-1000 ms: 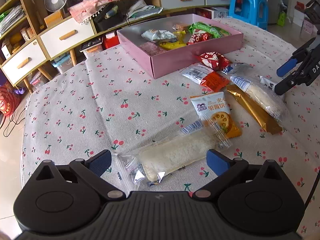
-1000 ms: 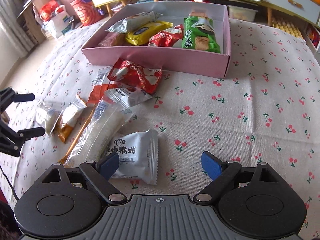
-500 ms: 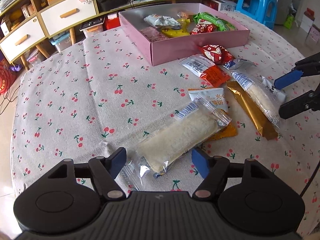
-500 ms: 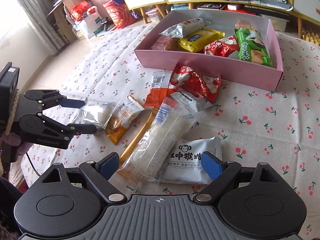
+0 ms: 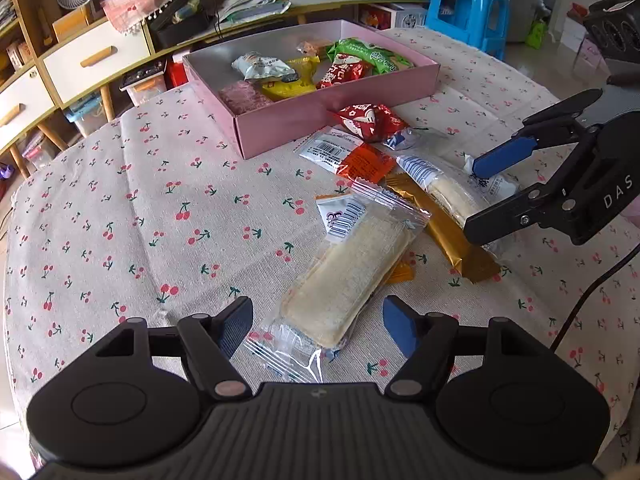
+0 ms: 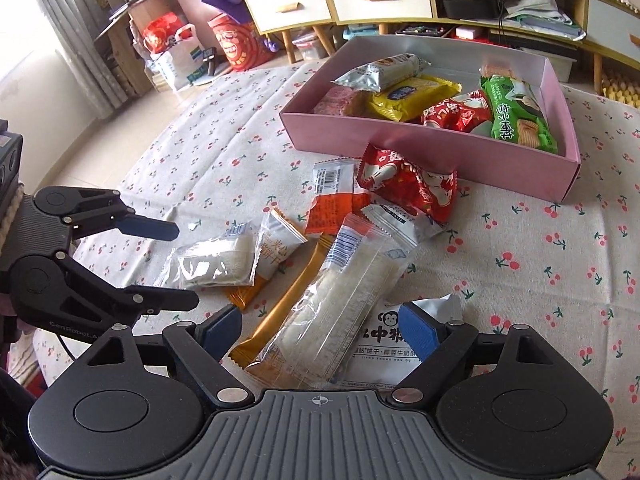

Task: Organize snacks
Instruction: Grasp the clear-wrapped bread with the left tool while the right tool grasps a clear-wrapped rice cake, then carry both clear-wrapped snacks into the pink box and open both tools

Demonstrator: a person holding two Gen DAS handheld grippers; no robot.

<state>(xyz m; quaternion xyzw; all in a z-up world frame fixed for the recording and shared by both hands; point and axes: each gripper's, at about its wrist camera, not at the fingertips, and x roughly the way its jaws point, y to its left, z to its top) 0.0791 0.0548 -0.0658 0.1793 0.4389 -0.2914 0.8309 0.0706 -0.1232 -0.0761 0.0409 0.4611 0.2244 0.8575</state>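
Observation:
My left gripper [image 5: 318, 328] stands over the near end of a clear-wrapped rice cake [image 5: 344, 276], which lies on an orange biscuit packet [image 6: 280, 248]. Its jaws are opening, and the pads stand off the wrapper on both sides. My right gripper [image 6: 318, 330] straddles a long clear-wrapped rice bar [image 6: 340, 300], a gold bar [image 6: 280, 320] and a white monkey-print packet [image 6: 384, 344]. These jaws are closing, and I see no pad pressing on anything. Behind stands the pink box [image 5: 320, 120], holding several snacks.
A red packet [image 5: 368, 120] and an orange-and-white packet [image 5: 352, 158] lie in front of the box. The table's cherry-print cloth [image 5: 120, 220] is bare on the left. Drawers [image 5: 92, 60], a fan and a blue stool [image 5: 468, 12] stand beyond. A cable [image 5: 592, 296] trails at the right.
The left jaws came in from wide around the rice cake, which swung from crosswise to nearly lengthwise. The right gripper slid left over the monkey packet and the long rice bar.

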